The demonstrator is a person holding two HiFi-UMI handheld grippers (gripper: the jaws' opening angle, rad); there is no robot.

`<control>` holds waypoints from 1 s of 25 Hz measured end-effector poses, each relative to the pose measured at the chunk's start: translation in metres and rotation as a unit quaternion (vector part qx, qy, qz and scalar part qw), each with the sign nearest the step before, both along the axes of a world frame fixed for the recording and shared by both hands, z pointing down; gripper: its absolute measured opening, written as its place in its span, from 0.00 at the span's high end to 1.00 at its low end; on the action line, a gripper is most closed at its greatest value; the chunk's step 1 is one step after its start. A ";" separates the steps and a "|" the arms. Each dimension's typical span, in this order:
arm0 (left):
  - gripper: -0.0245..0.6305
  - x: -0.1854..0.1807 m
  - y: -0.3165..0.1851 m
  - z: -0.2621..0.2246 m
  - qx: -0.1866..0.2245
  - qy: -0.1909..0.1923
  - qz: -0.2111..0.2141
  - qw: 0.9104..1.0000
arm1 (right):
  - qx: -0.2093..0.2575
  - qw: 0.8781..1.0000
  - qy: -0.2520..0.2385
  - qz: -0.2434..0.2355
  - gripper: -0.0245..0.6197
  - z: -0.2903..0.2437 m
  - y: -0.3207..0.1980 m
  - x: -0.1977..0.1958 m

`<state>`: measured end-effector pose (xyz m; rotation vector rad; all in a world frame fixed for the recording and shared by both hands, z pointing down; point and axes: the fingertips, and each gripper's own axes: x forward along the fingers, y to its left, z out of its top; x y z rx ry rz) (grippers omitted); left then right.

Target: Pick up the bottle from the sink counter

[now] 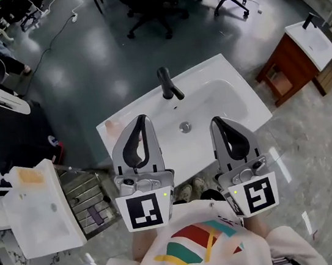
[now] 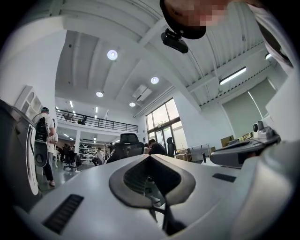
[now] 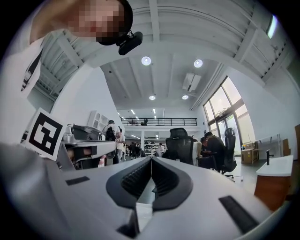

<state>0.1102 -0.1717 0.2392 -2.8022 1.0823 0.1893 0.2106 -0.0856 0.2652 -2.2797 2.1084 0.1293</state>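
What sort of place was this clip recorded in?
Likely an open office or lab hall, not a bathroom: a freestanding white sink with a black faucet, black office chairs beyond it, and a second sink on a wooden cabinet.

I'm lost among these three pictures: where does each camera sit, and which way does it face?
Head view: on the person's head, facing steeply down at the white sink and faucet; shirt, left gripper and right gripper show.
Left gripper view: on that gripper, facing level across the office along its shut jaws; the head camera shows above.
Right gripper view: likewise, jaws shut, the left gripper's marker cube at left.
Shared: both gripper views show the office chairs.
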 end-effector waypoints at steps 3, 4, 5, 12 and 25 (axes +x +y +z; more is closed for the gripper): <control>0.93 -0.004 -0.003 0.003 -0.003 -0.004 -0.015 1.000 | -0.003 1.000 -0.008 -0.013 0.94 0.005 -0.007 0.002; 0.93 -0.005 -0.005 0.004 -0.003 -0.005 -0.022 1.000 | -0.001 1.000 -0.008 -0.017 0.94 0.004 -0.010 0.003; 0.93 -0.007 -0.007 0.004 -0.003 -0.006 -0.030 1.000 | 0.002 1.000 -0.009 -0.024 0.94 0.003 -0.014 0.003; 0.93 -0.040 -0.023 0.007 -0.012 -0.016 -0.100 0.995 | -0.006 0.992 -0.007 -0.125 0.94 -0.006 -0.050 -0.026; 0.93 -0.120 -0.041 0.036 -0.058 -0.011 -0.221 0.973 | -0.039 0.946 0.009 -0.322 0.50 0.018 -0.149 -0.109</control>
